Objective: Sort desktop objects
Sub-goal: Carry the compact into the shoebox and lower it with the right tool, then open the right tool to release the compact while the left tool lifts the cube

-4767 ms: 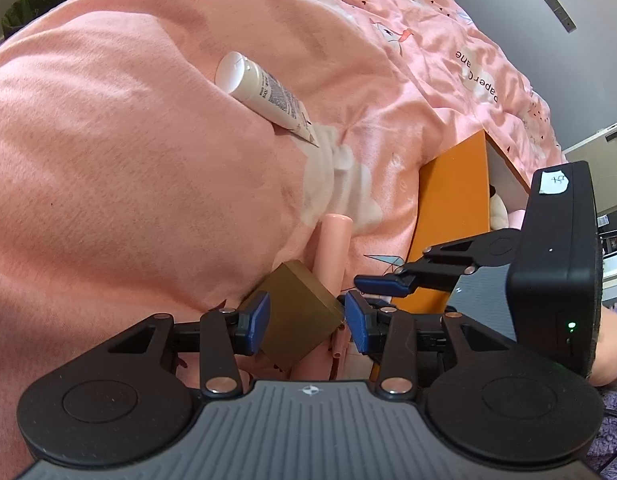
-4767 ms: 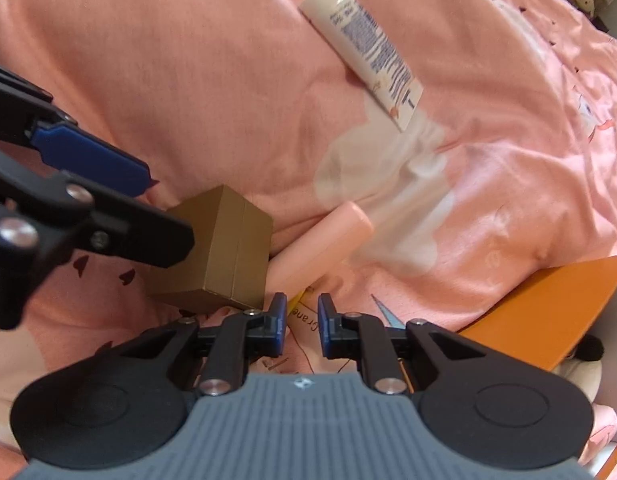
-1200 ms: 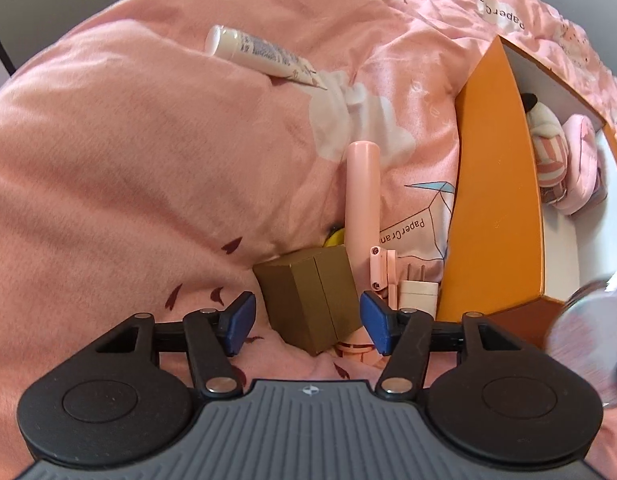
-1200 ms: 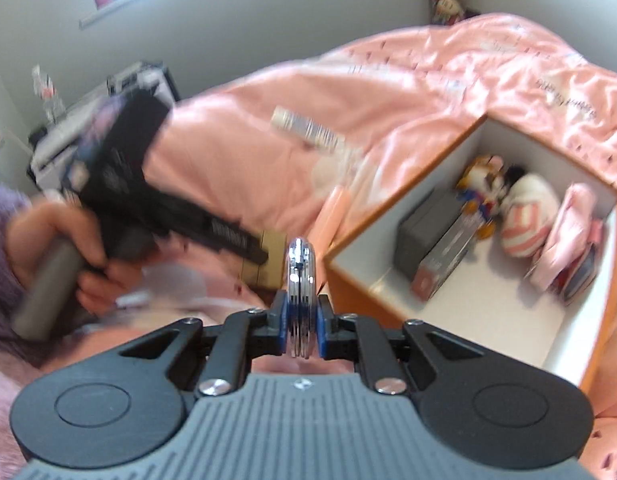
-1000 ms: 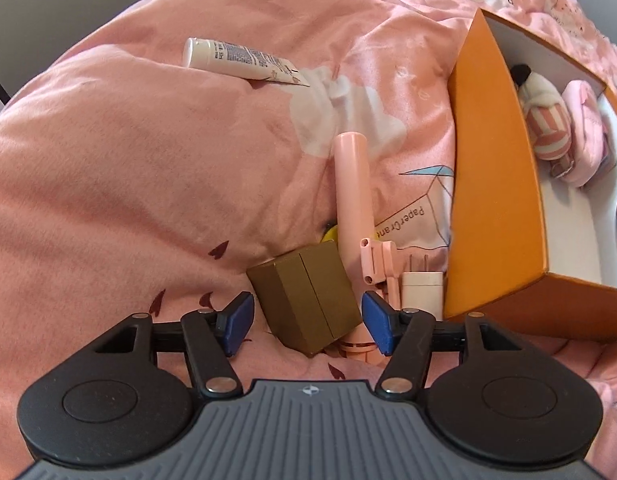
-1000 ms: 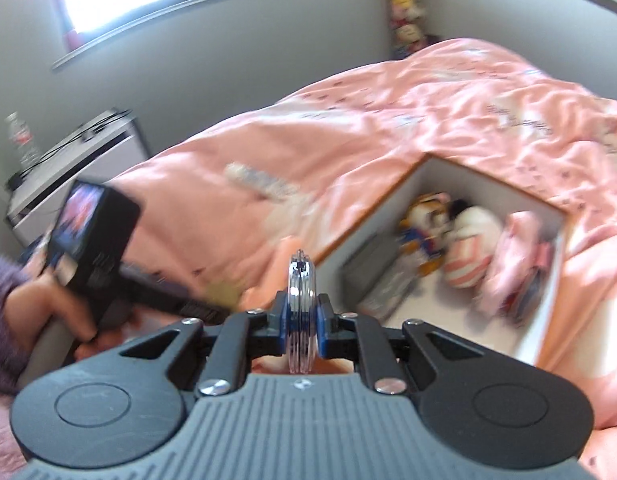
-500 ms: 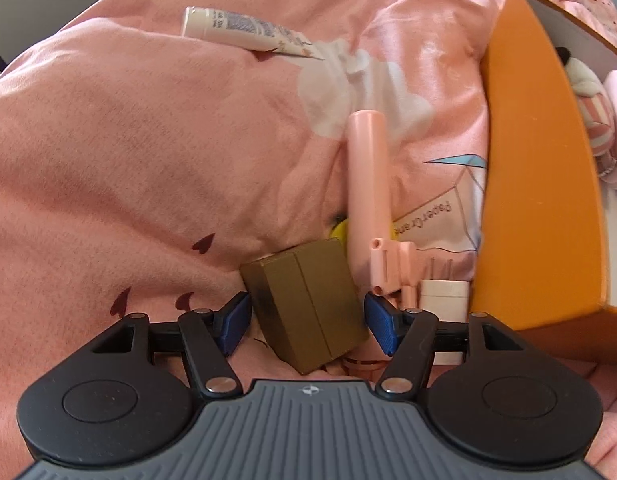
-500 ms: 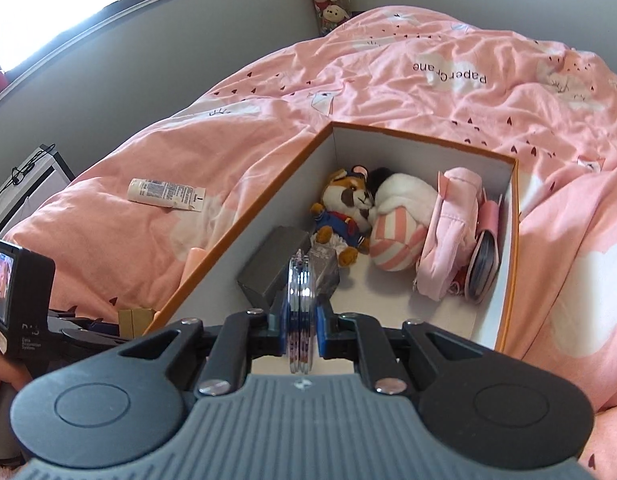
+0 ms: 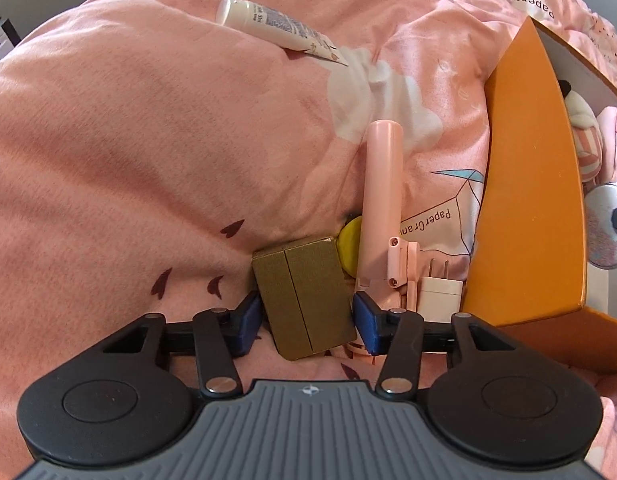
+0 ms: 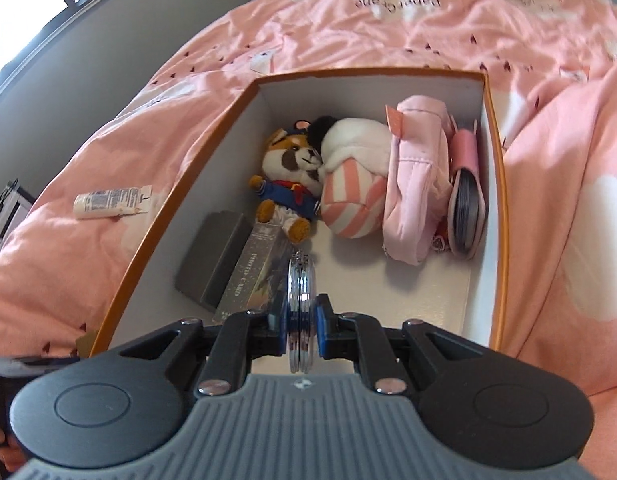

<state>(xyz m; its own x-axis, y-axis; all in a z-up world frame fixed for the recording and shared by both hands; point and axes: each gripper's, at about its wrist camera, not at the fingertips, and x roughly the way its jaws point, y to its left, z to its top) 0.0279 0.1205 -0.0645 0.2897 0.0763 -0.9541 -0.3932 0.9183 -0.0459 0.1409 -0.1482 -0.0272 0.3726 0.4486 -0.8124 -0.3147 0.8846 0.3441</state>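
Note:
A gold box [image 9: 304, 300] lies on the pink duvet between the blue pads of my left gripper [image 9: 307, 320]. Its jaws are closing, and both pads touch the box's sides. Beside the box lie a yellow disc [image 9: 348, 248], a pink cylinder [image 9: 382, 184] and a white plug [image 9: 438, 294]. My right gripper [image 10: 301, 320] is shut on a round silver compact [image 10: 301, 280], held edge-on low inside the orange storage box [image 10: 180, 192]. The compact [image 9: 606, 240] also shows over the storage box [image 9: 528, 200] in the left wrist view.
In the storage box lie a plush dog [image 10: 290, 176], a striped plush [image 10: 348, 200], a pink pouch [image 10: 416, 184], a card holder [image 10: 466, 208], a grey case [image 10: 216, 256] and a photo card pack [image 10: 256, 276]. A white tube [image 9: 276, 28] rests farther off on the duvet.
My right gripper swung with the compact from above the duvet to over the storage box and sank into it. My left jaws narrowed onto the gold box.

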